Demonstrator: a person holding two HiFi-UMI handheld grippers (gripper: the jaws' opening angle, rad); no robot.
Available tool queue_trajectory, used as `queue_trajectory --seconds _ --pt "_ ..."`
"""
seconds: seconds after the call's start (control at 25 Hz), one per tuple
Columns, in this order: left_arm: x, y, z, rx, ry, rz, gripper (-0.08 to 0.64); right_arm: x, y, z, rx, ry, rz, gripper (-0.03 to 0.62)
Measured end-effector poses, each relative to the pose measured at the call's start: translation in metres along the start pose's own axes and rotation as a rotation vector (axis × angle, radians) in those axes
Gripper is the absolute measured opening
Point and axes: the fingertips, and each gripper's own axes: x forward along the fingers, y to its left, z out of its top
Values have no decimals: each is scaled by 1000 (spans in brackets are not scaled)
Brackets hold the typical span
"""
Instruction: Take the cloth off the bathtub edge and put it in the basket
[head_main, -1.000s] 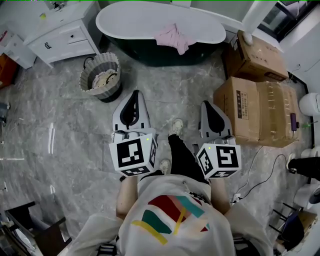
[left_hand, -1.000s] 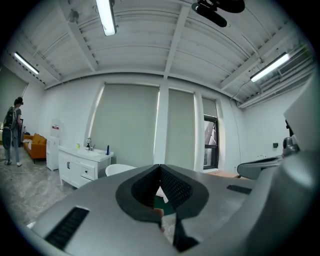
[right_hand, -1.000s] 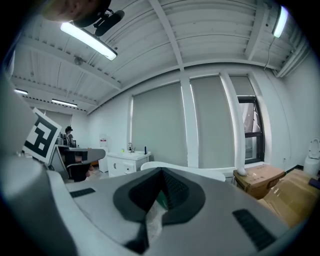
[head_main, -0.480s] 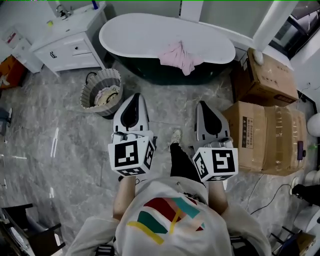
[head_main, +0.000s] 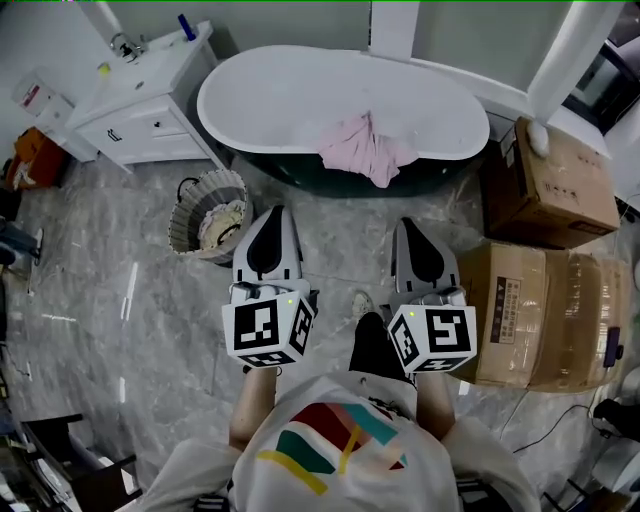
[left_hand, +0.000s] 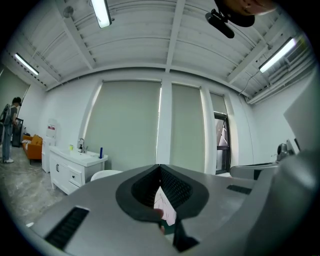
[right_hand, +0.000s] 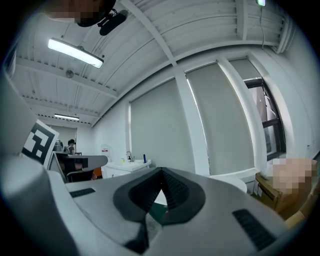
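Well ahead of both grippers, the pink cloth (head_main: 365, 150) hangs over the near edge of the bathtub (head_main: 232, 128), part inside and part draped down the dark outer wall. From the left gripper (head_main: 273, 212) it lies at about one o'clock. That gripper's jaws are clenched together with nothing between them, and in the left gripper view (left_hand: 160, 169) a sliver of the cloth (left_hand: 165, 209) shows far off beyond the closed tips. From the right gripper (head_main: 406, 224) the cloth sits at about eleven o'clock. Its jaws are also pressed tight and empty in the right gripper view (right_hand: 161, 172). Neither gripper touches the cloth.

At the far left stands a white cabinet (head_main: 140, 115) with a sink and drawers. The basket (head_main: 181, 226) stands on the floor (head_main: 110, 300) at nine o'clock from the left gripper's tips, just beside them, with pale fabric already inside. Open floor lies between the grippers and the tub. At the right, two cardboard boxes (head_main: 555, 185) (head_main: 540, 320) stand near the right gripper.

The basket has a ribbed grey wall and a round mouth. The floor is grey veined stone, and the cloth is soft and crumpled. The tub is a smooth oval, white inside.
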Motion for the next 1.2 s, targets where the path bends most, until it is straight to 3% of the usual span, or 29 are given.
queue_trajectory --seconds 0.36,0.76,1.2 --pt "87 -9 14 -27 8 11 20 75 -48 20 -18 33 27 8" --pt "188 -24 33 -37 18 4 20 139 -119 45 -46 84 -10 8" --pt "245 -15 43 -18 28 -56 20 193 -122 61 -42 56 -39 8"
